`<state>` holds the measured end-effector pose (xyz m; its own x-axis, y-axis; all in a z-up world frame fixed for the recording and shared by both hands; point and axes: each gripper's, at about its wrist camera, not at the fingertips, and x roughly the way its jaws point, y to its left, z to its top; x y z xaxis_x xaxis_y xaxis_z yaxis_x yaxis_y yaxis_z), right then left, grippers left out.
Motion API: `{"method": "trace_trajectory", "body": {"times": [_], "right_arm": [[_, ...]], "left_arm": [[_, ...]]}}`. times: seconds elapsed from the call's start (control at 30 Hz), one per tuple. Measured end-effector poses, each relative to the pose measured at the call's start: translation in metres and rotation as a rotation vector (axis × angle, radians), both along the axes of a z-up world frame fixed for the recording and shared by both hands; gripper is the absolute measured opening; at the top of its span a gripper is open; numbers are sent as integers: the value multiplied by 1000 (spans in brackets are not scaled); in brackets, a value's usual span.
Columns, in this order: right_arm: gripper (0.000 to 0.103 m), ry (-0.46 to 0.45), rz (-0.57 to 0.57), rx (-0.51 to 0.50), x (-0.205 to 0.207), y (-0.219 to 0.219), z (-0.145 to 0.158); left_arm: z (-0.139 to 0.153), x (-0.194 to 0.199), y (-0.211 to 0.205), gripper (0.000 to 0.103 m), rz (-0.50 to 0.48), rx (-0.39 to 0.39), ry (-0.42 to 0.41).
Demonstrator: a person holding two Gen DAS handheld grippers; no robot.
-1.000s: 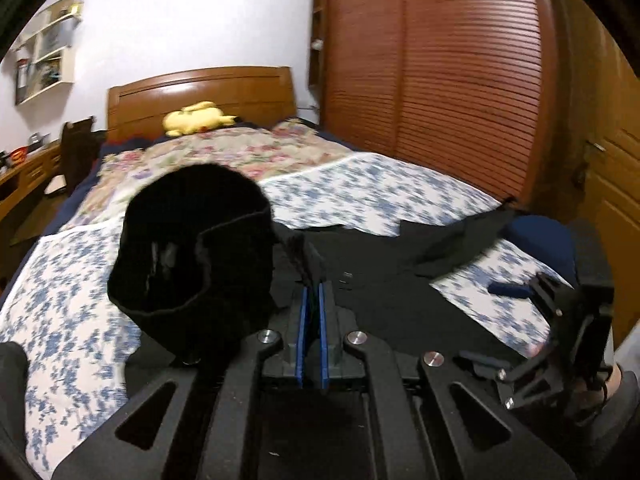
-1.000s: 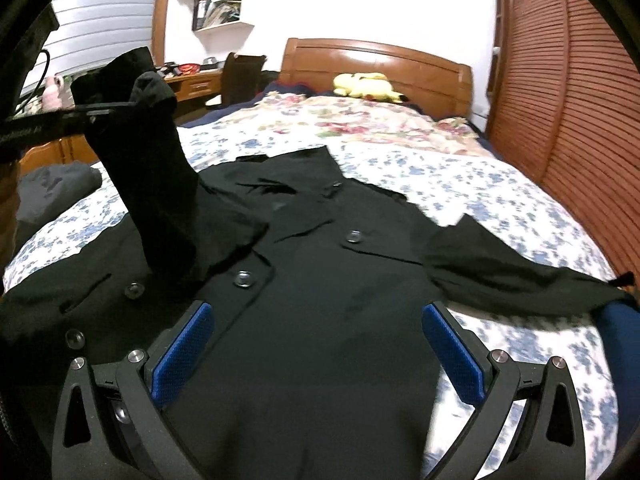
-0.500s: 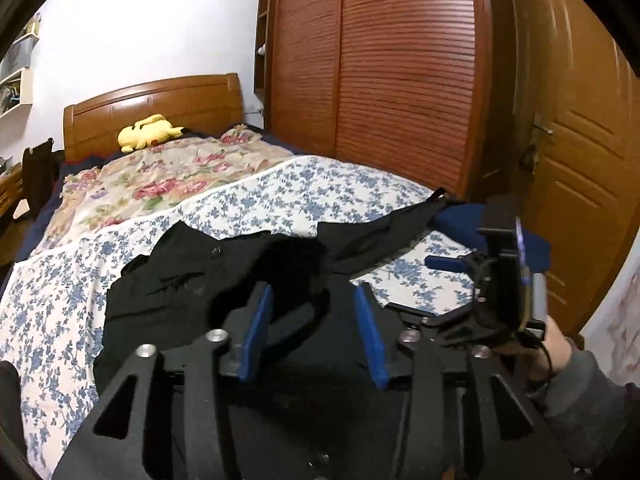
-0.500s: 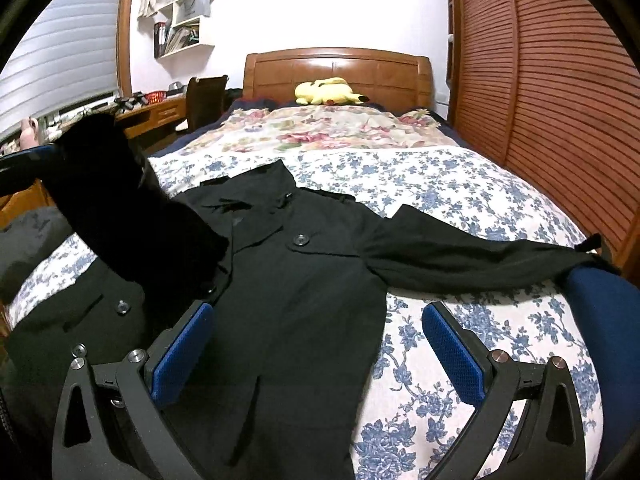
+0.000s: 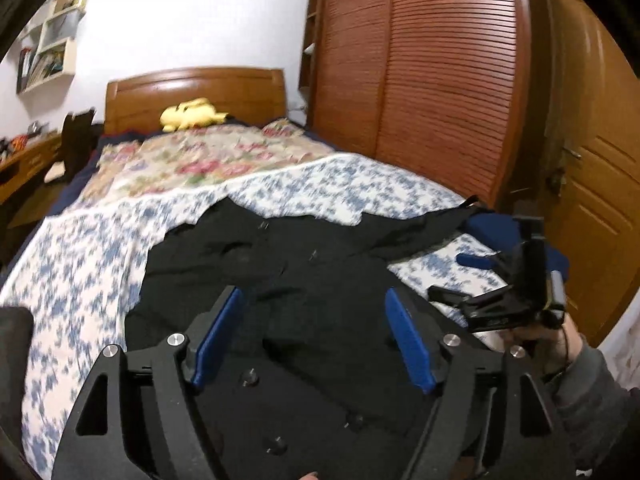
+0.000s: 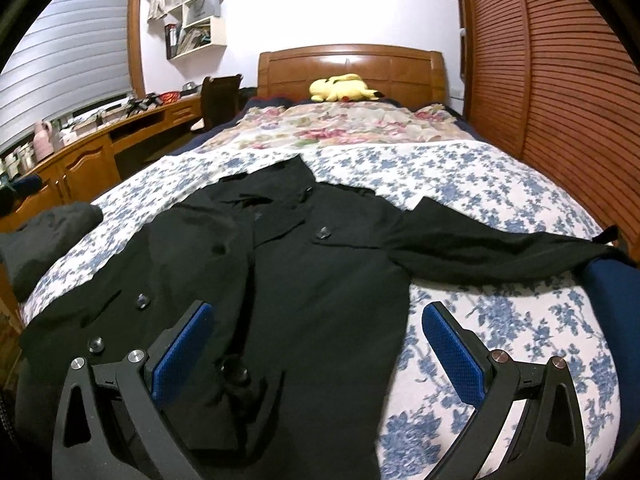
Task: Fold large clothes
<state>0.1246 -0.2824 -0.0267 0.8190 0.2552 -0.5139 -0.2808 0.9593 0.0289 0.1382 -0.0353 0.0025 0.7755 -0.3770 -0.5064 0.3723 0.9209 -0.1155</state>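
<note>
Left gripper (image 5: 316, 336) jaws just opened, sleeve dropped onto coat (image 6: 288, 264); right gripper (image 6: 316, 344) spread, empty. Other sleeve (image 6: 500, 252) at 3 o'clock unfolded.

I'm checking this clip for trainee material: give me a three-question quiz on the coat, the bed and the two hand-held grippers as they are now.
1. True or false: the left hand-held gripper is clamped on a sleeve of the black coat.
2. Which sleeve lies stretched out towards the blue cushion at the bed's edge? A. the one on the wardrobe side; B. the one on the desk side; C. neither.
3. Fill in: the yellow plush toy lies by the wooden ____.

Key
1. False: its jaws stand apart, nothing pinched; they have just been opening.
2. A.
3. Headboard.
</note>
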Motion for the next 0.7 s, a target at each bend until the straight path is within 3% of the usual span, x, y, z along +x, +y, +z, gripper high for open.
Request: {"method": "trace_trajectory", "body": {"times": [0.5, 0.7], "right_arm": [[99, 159, 209, 4, 1, 17, -36], [66, 188, 268, -32, 4, 18, -44]], "left_arm": [[-78, -10, 35, 75, 165, 77, 93], [-92, -15, 34, 75, 193, 83, 115]]}}
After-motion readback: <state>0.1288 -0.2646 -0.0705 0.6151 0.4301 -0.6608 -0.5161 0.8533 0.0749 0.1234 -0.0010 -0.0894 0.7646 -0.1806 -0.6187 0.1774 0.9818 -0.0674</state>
